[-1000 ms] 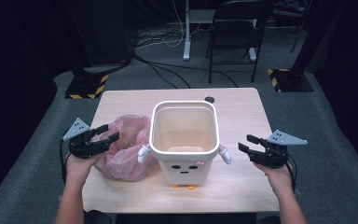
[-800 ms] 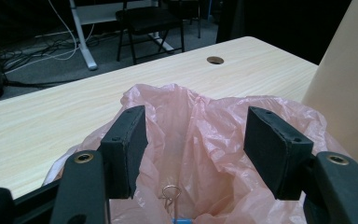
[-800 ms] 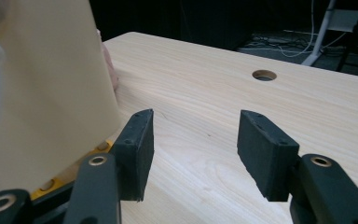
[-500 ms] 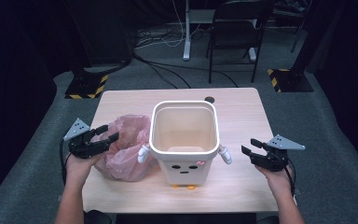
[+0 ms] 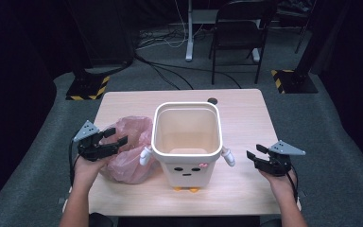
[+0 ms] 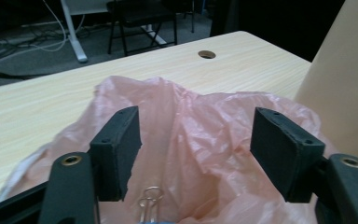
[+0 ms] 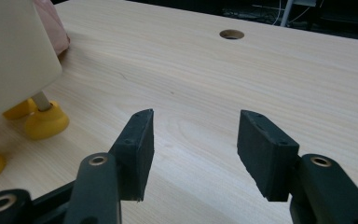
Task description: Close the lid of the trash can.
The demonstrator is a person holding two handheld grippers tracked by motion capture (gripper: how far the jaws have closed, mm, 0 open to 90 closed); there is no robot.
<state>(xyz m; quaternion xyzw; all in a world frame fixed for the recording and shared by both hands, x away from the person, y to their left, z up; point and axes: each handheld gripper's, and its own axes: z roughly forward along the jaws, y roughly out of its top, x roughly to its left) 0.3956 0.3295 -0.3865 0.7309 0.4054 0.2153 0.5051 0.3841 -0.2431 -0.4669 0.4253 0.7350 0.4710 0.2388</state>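
Hovering over the crumpled pink plastic bag [image 5: 128,151], my left claw [image 5: 112,143] stands released, its jaws having just been opening wider; in the left gripper view the bag's folds [image 6: 200,140] rise between and beyond the two black pads [image 6: 121,149], which stand clear of the plastic on either side; a small metal paper clip [image 6: 150,205] lies on the bag low between them. The bag rests on the left part of the light wooden surface [image 5: 246,113], pressed against the left wall of the cream bin [image 5: 187,142]; that bin stands upright at the middle of the surface, open at the top, with a small face on its front, stubby white arms at its sides and yellow feet [image 7: 44,122] beneath.

My right claw [image 5: 255,157] is also released, with nothing between its jaws; it sits low near the right front part of the surface, well apart from the bag and just to the right of the bin; in the right gripper view its pads [image 7: 137,149] frame bare wood, with the bin's corner and feet off to the left and a round cable hole [image 7: 231,34] farther back. A dark chair [image 5: 238,28] stands on the grey floor beyond the surface.
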